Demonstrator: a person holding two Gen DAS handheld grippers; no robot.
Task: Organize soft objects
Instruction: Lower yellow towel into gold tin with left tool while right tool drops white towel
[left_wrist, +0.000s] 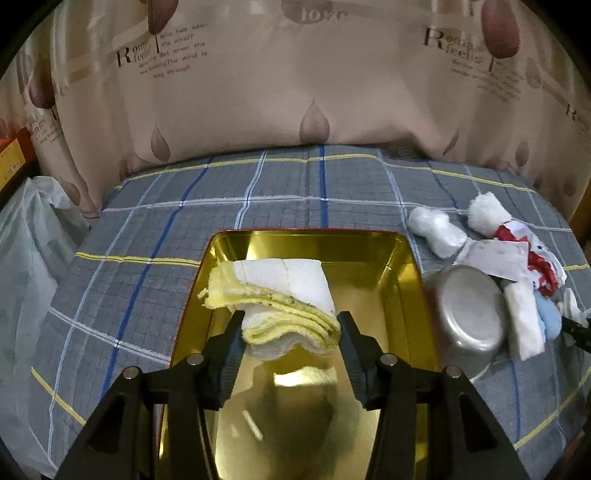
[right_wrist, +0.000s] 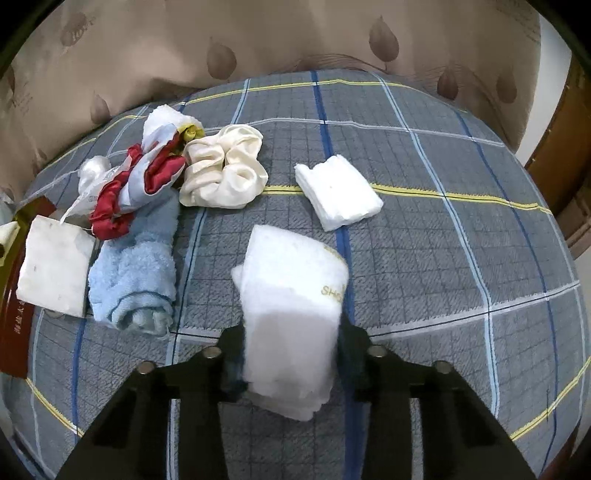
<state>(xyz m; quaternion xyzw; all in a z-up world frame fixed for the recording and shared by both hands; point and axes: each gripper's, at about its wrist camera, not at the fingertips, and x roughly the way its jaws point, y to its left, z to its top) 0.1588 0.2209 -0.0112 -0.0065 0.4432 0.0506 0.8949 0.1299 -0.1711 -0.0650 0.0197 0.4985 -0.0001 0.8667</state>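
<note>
In the left wrist view a folded yellow and white cloth (left_wrist: 288, 299) hangs over the gold inside of an open tin box (left_wrist: 402, 273). My left gripper (left_wrist: 291, 319) is shut on the cloth's near end, one pad on each side. In the right wrist view my right gripper (right_wrist: 291, 328) is shut on a folded white towel (right_wrist: 291, 295) with gold lettering, just above the plaid sheet. More soft things lie to its left: a rolled light blue towel (right_wrist: 133, 269), a cream scrunchie (right_wrist: 225, 166) and a red, white and blue cloth (right_wrist: 140, 177).
A white folded pad (right_wrist: 338, 192) lies ahead of the right gripper, and a white square pad (right_wrist: 55, 273) sits by the tin's red edge (right_wrist: 14, 295). An upturned metal bowl (left_wrist: 469, 314) stands right of the tin. A printed curtain (left_wrist: 295, 92) closes the back.
</note>
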